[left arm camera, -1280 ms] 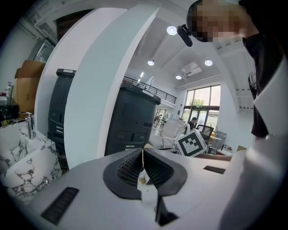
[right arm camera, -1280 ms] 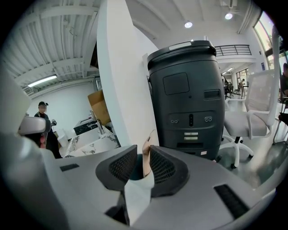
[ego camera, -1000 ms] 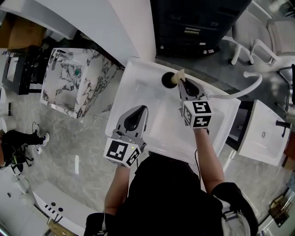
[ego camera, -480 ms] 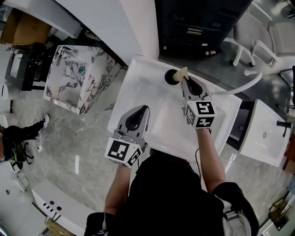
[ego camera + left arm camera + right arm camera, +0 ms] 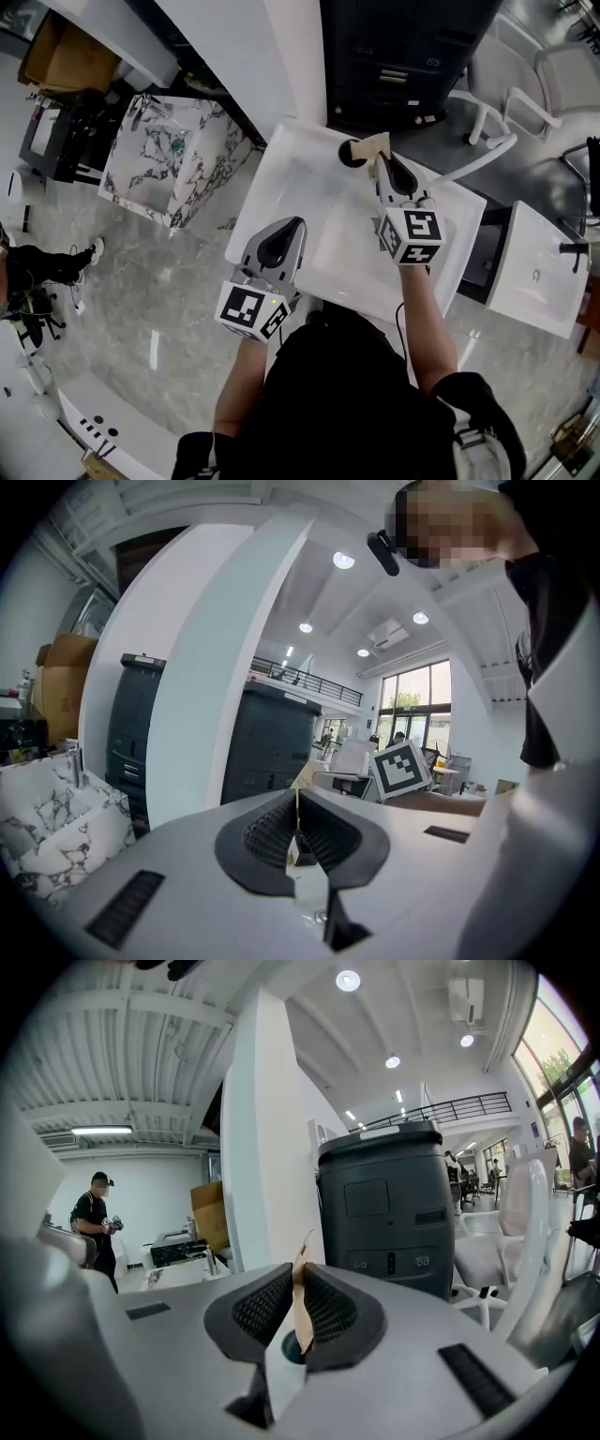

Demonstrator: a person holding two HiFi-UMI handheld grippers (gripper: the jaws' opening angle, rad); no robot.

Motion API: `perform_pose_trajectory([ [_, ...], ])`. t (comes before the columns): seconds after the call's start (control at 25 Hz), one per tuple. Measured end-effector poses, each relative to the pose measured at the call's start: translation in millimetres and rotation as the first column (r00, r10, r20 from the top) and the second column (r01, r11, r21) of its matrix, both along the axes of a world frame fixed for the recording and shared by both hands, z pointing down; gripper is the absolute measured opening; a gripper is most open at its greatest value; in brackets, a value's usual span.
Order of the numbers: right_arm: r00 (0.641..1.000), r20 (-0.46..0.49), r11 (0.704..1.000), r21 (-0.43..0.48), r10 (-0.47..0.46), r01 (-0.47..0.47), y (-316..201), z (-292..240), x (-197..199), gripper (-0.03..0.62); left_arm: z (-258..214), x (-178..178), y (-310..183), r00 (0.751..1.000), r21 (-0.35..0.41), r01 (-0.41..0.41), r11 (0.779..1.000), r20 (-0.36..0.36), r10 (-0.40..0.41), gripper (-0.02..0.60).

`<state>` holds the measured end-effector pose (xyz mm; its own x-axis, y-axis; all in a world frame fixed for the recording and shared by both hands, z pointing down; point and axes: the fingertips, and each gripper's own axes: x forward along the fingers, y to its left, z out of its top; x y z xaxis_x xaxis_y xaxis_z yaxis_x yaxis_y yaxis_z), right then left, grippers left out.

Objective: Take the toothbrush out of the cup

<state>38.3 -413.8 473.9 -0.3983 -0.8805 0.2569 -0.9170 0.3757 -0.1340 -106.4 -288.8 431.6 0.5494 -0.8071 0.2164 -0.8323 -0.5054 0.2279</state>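
A dark round cup [image 5: 349, 155] stands at the far rim of the white basin [image 5: 309, 178]. The toothbrush [image 5: 376, 144], in a flat beige paper wrapper, is lifted beside the cup's right edge. My right gripper [image 5: 380, 161] is shut on it. In the right gripper view the wrapper [image 5: 301, 1309] is pinched between the ribbed pads, and the right gripper [image 5: 300, 1269] points nearly level. My left gripper [image 5: 292, 225] hovers over the near left part of the basin with its jaws together and empty. The left gripper [image 5: 297, 795] looks across at the right gripper's marker cube [image 5: 403, 769].
A marble-patterned basin [image 5: 164, 164] stands to the left, and a dark cabinet [image 5: 403, 47] behind the white basin. A white hose [image 5: 487, 155] curves at the right, near another white sink [image 5: 534, 272]. White chairs [image 5: 553, 66] stand at the back right. A person [image 5: 94, 1221] stands far off.
My right gripper has risen with the toothbrush, which now sits higher beside the cup. The left gripper has also lifted a little.
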Motion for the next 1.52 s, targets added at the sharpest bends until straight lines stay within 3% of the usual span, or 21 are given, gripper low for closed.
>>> perform_pose_trajectory([
  [0.44,1.000,0.005,0.996,0.087,0.029,-0.029,76,-47,0,0.057,-28,-11,68,0.999,0.079,-0.021,0.997,-0.023,0.022,0.023],
  [1.08,1.000,-0.002,0.998,0.068,0.011,-0.011,232,-47,-26,0.057,-44,-33,198,0.997,0.130,-0.040,0.991,-0.053,0.047,0.023],
  [1.52,0.998,0.067,0.998,0.063,-0.016,0.012,315,-61,-35,0.057,-48,-34,250,0.994,0.150,-0.077,0.986,-0.070,0.088,0.023],
])
